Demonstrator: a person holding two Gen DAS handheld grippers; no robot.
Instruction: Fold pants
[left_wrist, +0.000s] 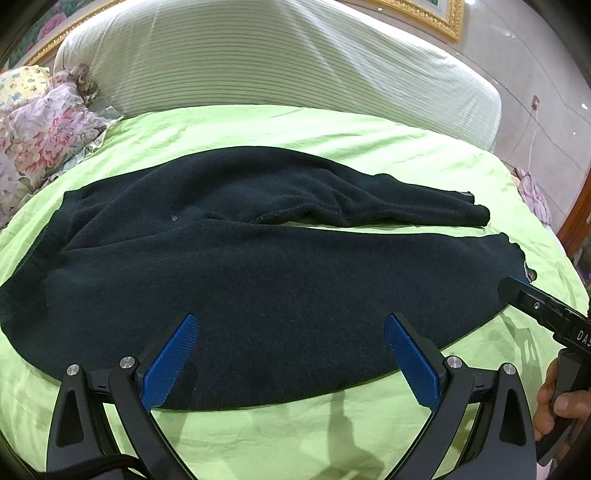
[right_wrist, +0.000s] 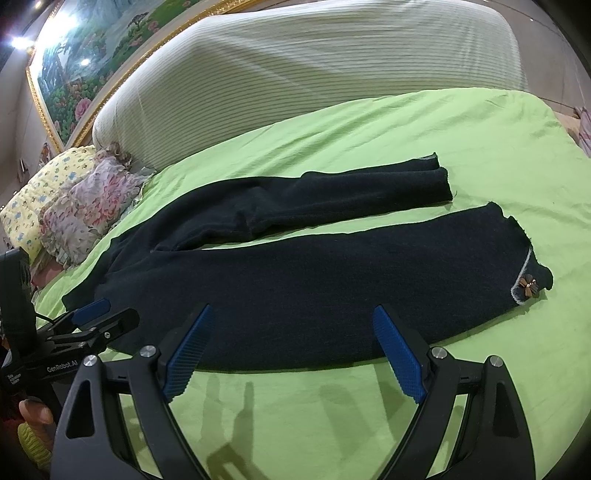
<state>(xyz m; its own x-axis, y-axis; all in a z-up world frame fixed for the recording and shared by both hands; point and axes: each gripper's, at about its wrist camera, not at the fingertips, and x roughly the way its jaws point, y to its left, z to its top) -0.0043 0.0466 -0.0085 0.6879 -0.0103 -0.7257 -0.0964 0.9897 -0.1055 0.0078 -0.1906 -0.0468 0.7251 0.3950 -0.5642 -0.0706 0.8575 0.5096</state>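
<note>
Dark navy pants (left_wrist: 258, 266) lie flat on the lime-green bed sheet (left_wrist: 332, 129), legs slightly apart, a small bow (right_wrist: 528, 290) at one cuff. The left gripper (left_wrist: 290, 356) and right gripper (right_wrist: 291, 349) hover at the near edge, jaws apart.

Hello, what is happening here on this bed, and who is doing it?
A person is about to fold a pair of dark pants, holding a two-finger gripper in each hand. The pants lie flat on the green sheet, both legs stretched out side by side and not yet folded. The left gripper and the right gripper are both open and hold nothing. Each sits at the near edge of the closer leg. Flowered pillows lie at the waist end.
</note>
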